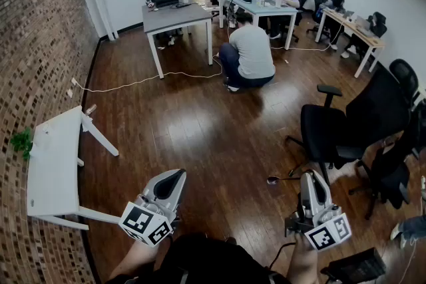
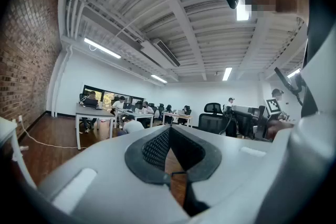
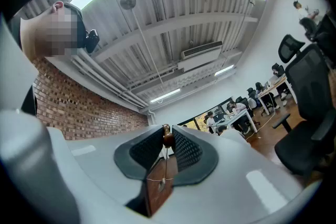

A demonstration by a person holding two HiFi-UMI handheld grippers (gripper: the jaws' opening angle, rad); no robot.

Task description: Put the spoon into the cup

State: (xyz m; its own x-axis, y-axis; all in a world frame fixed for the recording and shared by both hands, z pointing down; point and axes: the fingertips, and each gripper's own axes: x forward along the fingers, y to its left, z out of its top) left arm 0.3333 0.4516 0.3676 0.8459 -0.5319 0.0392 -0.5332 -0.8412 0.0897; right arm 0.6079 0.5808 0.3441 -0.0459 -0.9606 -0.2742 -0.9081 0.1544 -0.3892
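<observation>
The right claw [image 1: 307, 178] is clenched on the spoon [image 3: 167, 139]. The thin handle is pinched between the pads, with a brown end showing at their tips. In the head view the spoon sticks out sideways toward the left claw [image 2: 169, 131], which is closed with nothing in it. Both claws hang over the wooden floor [image 1: 219, 136], well apart from the white bench [image 1: 53, 169] at the left, whose far end carries only a small plant [image 1: 21, 142].

No cup shows in any view, so the step in hand is probably carrying the spoon and finding the cup. The grip should stay firm, since a thin handle is likely to swivel between the pads. The spoon should be turned bowl-down before it is lowered. The empty claw could hold the cup steady.
</observation>
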